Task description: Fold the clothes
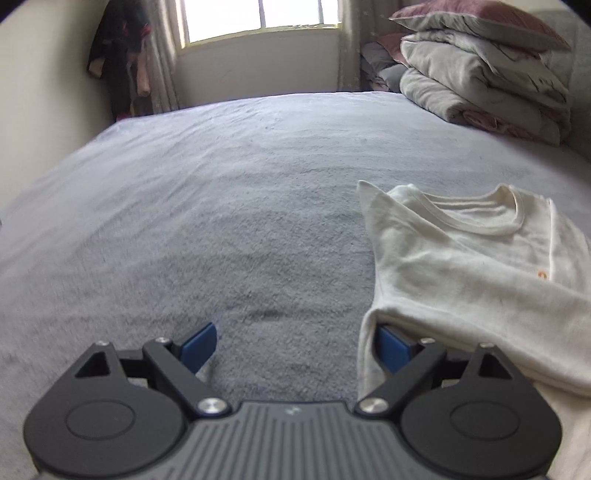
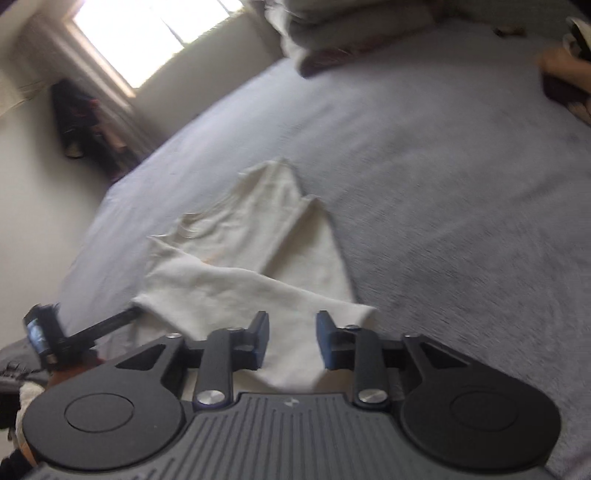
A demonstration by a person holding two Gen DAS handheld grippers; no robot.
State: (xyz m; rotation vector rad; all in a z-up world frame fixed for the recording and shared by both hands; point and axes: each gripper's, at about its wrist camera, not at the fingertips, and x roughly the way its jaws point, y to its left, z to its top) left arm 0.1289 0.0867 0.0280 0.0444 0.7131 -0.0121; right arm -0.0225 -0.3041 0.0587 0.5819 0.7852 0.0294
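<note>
A cream T-shirt lies partly folded on the grey bed cover, collar toward the far side. My left gripper is open, low over the bed, its right blue pad tucked against the shirt's left folded edge. In the right wrist view the shirt lies ahead with a fold across it. My right gripper is open above the shirt's near edge, nothing between its pads. The left gripper shows at the shirt's left edge.
Folded quilts and pillows are stacked at the bed's far right corner. A window and dark clothes hanging are behind the bed. A person's hand shows at the far right. The grey cover extends right of the shirt.
</note>
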